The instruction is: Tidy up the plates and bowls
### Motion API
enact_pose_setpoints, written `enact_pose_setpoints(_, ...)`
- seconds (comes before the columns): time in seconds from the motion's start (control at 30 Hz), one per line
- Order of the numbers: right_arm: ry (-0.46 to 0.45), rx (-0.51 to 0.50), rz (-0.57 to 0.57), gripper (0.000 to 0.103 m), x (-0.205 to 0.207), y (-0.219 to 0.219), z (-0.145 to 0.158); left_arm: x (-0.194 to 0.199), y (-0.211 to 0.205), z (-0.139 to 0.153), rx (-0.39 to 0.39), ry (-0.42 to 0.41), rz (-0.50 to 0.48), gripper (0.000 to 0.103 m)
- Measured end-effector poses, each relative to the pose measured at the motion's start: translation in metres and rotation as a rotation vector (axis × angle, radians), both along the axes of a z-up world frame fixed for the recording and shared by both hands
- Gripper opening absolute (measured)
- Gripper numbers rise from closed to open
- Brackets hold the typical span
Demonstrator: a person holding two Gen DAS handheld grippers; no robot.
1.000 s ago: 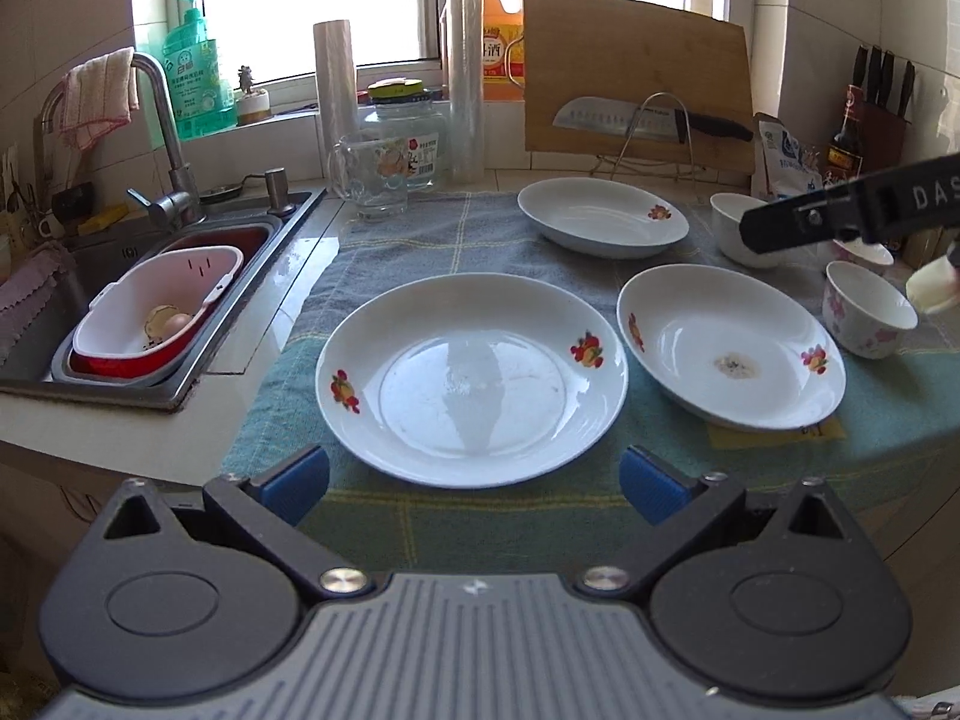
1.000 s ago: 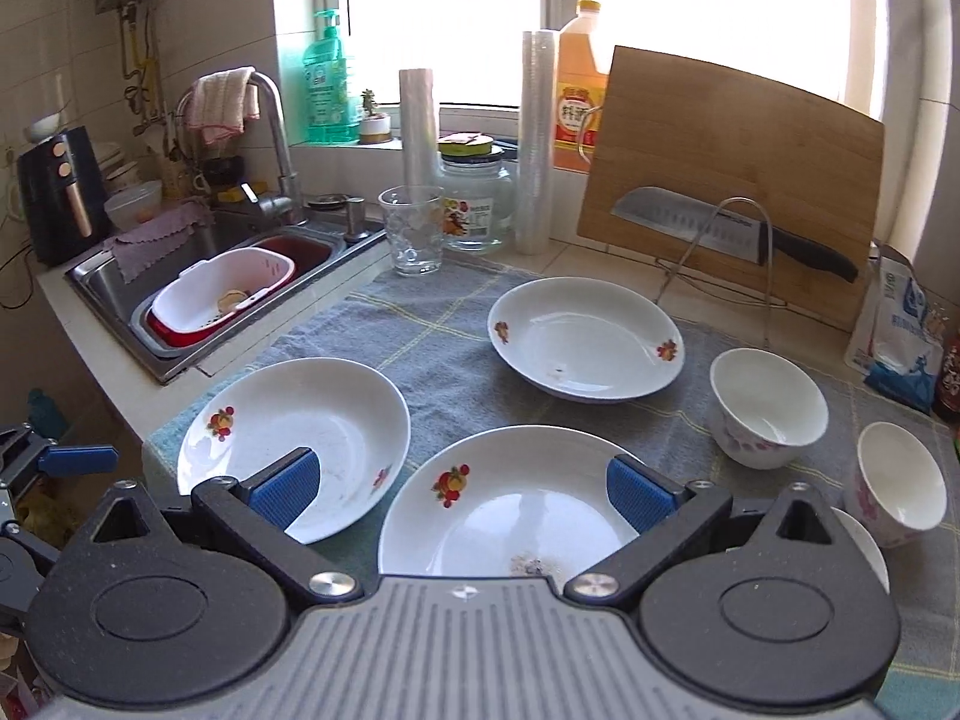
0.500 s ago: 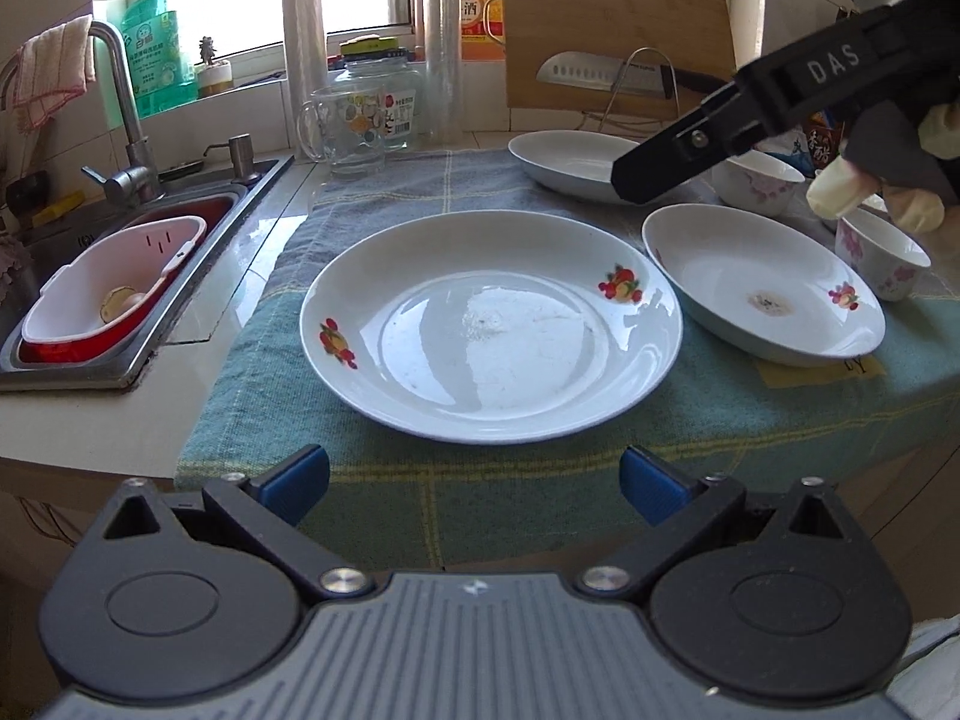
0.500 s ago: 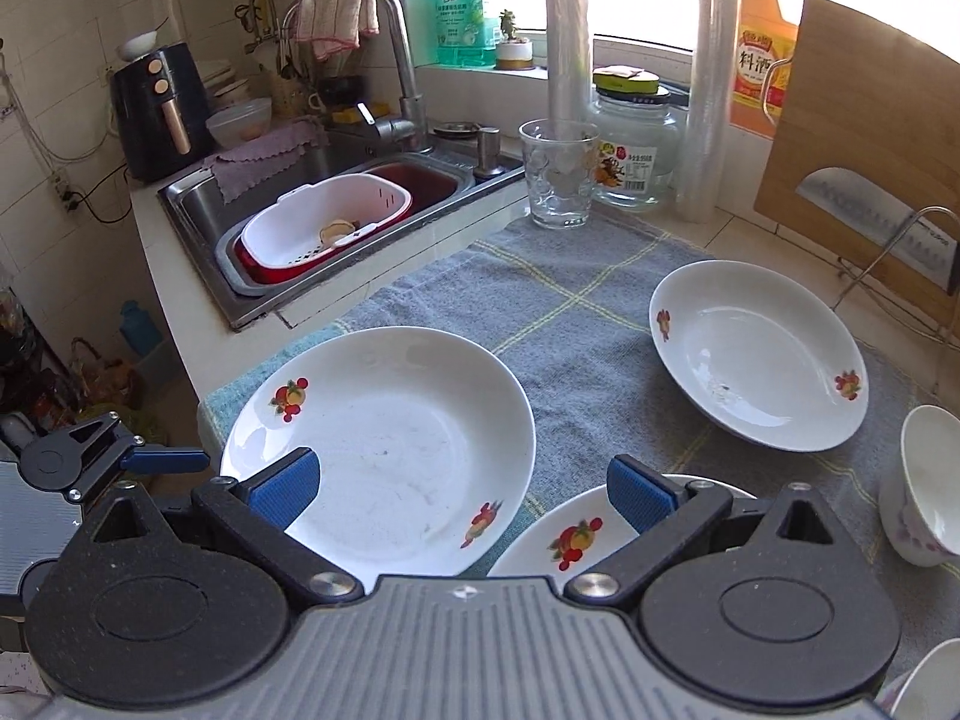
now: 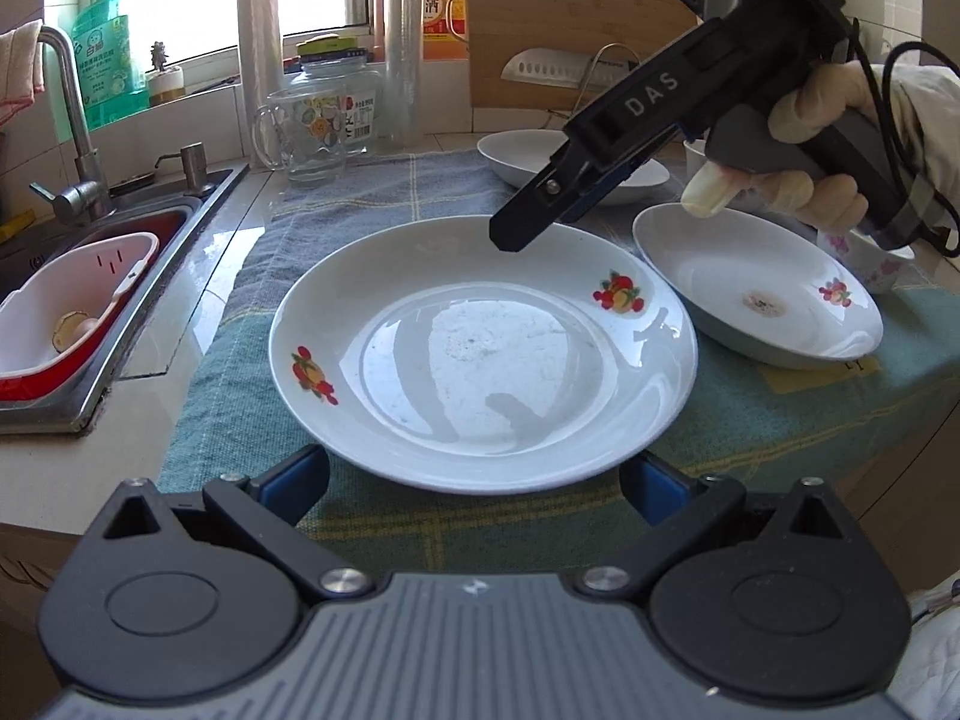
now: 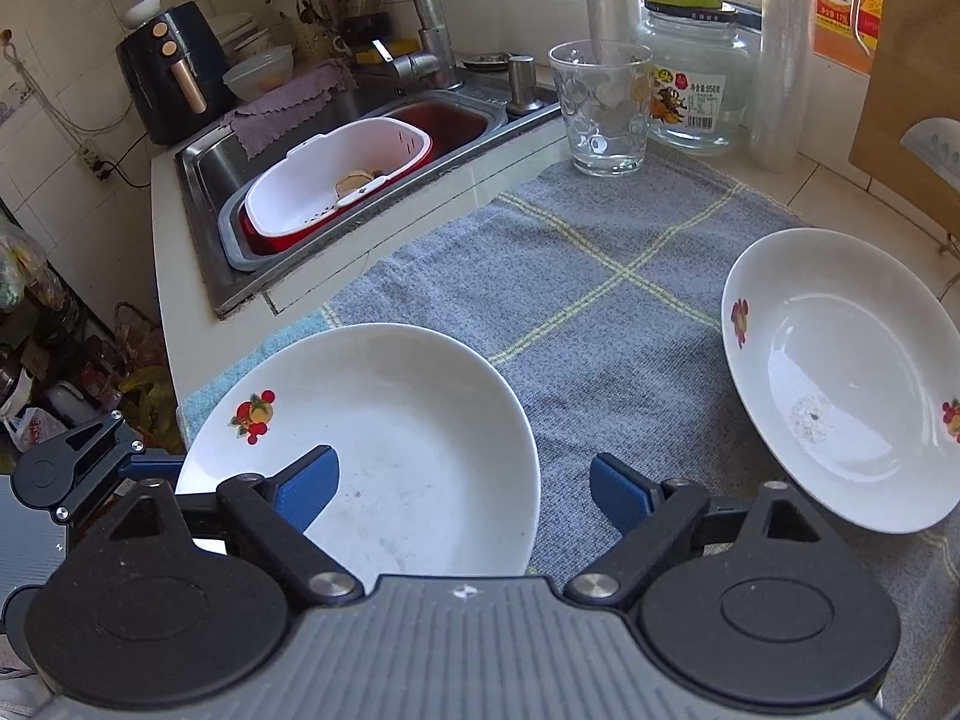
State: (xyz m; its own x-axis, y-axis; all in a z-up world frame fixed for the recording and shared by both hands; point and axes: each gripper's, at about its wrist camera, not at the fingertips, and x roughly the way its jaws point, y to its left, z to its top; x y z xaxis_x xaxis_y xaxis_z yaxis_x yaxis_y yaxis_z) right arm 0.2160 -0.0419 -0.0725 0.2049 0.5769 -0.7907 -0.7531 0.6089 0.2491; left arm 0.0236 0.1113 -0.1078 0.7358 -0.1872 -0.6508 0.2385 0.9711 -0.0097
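Large plate [image 5: 480,354] sits on the grey-green cloth [image 6: 600,312] at the desk's front edge. Our left gripper [image 5: 474,480] is spread wide at its near rim, not touching. Our right gripper [image 6: 465,489], jaws just narrowing but still apart, straddles the far rim, gripping nothing. Second plate [image 5: 762,300] just beside it.

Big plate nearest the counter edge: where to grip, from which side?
Grip the big plate by its raised rim, far-right side, where the right gripper already straddles it with nothing pressed; its jaws have just been closing. It lies flat on the towel, so only the rim gives purchase.
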Motion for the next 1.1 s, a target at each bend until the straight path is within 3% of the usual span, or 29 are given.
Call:
enact_pose_setpoints(0.23, 0.107, 0.020, 0.030, 0.071, 0.018, 0.005, -0.015, 0.007, 0.000, 0.000, 0.002, 0.012, -0.031, 0.102)
enact_pose_setpoints(0.73, 0.225, 0.062, 0.095, 0.071, 0.038, 0.018, -0.021, 0.013, 0.002, 0.000, 0.014, 0.036, -0.053, 0.102)
enact_pose_setpoints(1.1, 0.235, 0.084, 0.090, 0.074, 0.041, 0.018, -0.014, 0.024, 0.005, 0.005, 0.016, 0.063, -0.062, 0.101)
